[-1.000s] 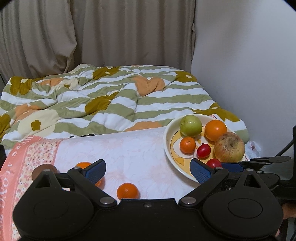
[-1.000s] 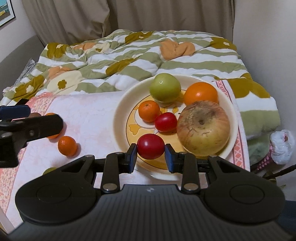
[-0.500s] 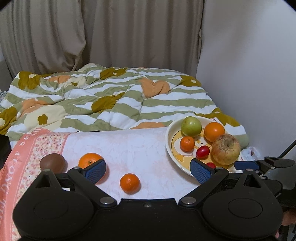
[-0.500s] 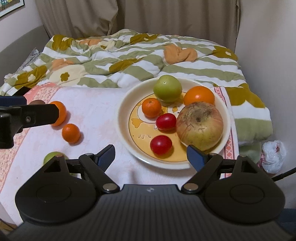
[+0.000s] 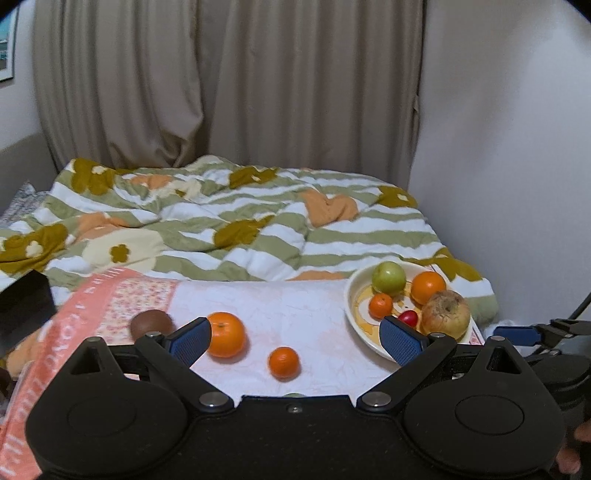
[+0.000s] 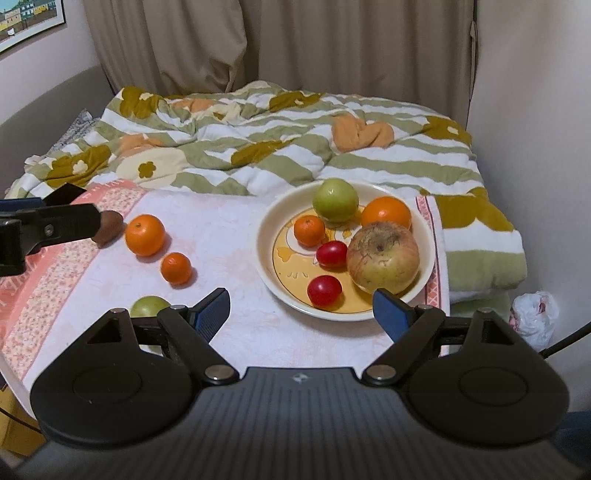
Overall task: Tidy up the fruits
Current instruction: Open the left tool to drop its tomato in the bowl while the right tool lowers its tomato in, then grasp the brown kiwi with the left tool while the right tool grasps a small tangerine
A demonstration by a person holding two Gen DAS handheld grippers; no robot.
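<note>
On the cloth-covered bench, a kiwi (image 6: 109, 227), two oranges (image 6: 144, 235) and a green fruit (image 6: 149, 306) wait left of the plate (image 6: 269, 225). Both grippers, left (image 5: 295, 338) and right (image 6: 301, 308), hover with jaws wide, empty. Next, I'd guess, one fetches a loose fruit.

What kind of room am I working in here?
Most likely a bedroom in a home. A rumpled striped duvet covers what looks like a bed, beige curtains hang behind it, and a framed picture is on the wall. The plate of fruit sits on a cloth-covered surface in front.
</note>
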